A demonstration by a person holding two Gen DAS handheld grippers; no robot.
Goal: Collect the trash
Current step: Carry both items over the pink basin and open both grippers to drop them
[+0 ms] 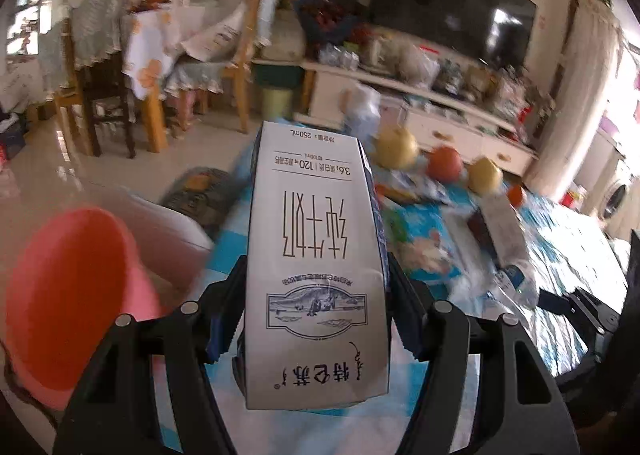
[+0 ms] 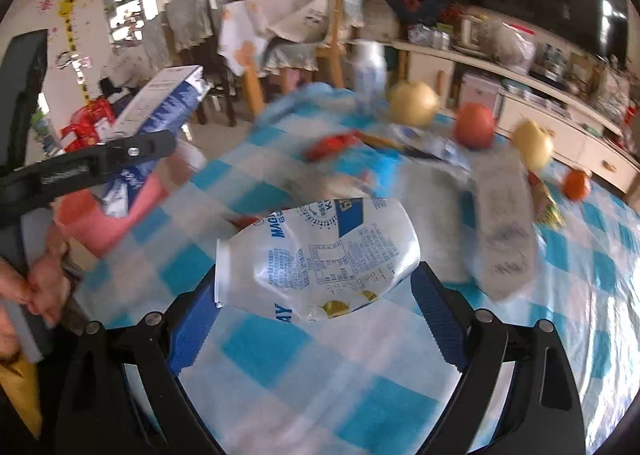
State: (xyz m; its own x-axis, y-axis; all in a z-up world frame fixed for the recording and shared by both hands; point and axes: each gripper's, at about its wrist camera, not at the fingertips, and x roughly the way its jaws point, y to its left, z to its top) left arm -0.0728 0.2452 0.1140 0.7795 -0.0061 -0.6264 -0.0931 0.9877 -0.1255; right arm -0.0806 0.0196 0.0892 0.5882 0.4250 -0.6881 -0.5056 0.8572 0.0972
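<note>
Beside table edge (image 2: pixel 120 295), pink bin (image 1: pixel 72 295)

White-and-blue 250 mL milk carton (image 1: pixel 316 267) clamped lengthwise, print upside down. Crushed clear plastic bottle (image 2: pixel 316 255) with blue print held sideways above checked surface (image 2: pixel 360 375).

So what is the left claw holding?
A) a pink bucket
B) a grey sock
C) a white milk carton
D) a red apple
C. In the left wrist view the left claw is clamped on both sides of the white milk carton, held up over the checked tablecloth.
</note>
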